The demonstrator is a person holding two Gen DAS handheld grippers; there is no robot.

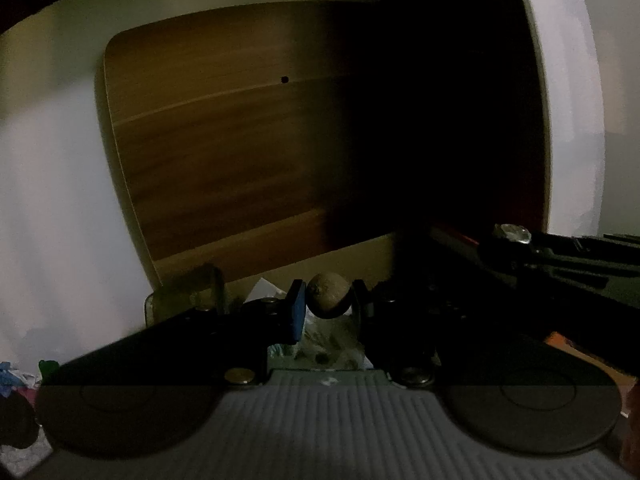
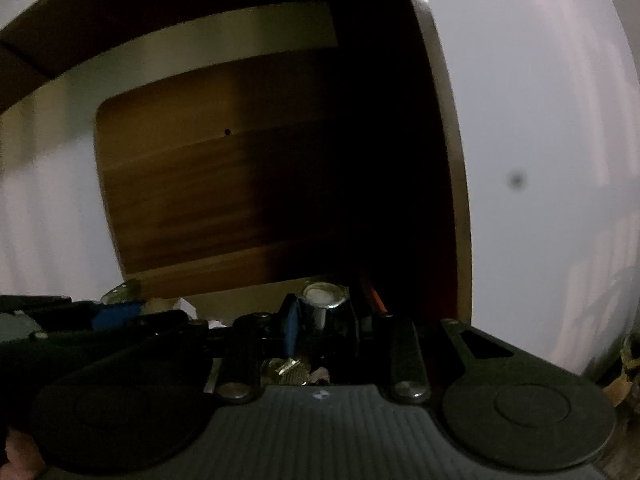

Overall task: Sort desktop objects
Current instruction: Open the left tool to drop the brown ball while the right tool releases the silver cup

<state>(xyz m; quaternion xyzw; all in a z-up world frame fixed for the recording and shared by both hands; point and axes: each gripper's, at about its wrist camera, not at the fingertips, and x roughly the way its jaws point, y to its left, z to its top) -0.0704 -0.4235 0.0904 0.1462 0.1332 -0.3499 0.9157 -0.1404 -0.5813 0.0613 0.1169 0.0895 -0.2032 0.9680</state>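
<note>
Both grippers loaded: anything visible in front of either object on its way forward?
Nothing visible. The round brown object in the left gripper and the shiny metal cylinder in the right gripper face only a wooden panel further back; no drop-off spot shows.

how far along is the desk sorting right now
Done: nothing visibly sorted in these dim views. In hand: the left gripper clamps a small brown round object; the right gripper clamps a shiny metal cylinder. Left: setting both down, plus the clutter below.

— What sort of place is this?
— A dim home room, seemingly: ahead of the tongs stands a brown wood-grain furniture panel [image 1: 224, 152] against a plain pale wall [image 2: 540, 120].
— Anything else?
— Crumpled white paper scraps [image 1: 266, 287] below the tips.
</note>
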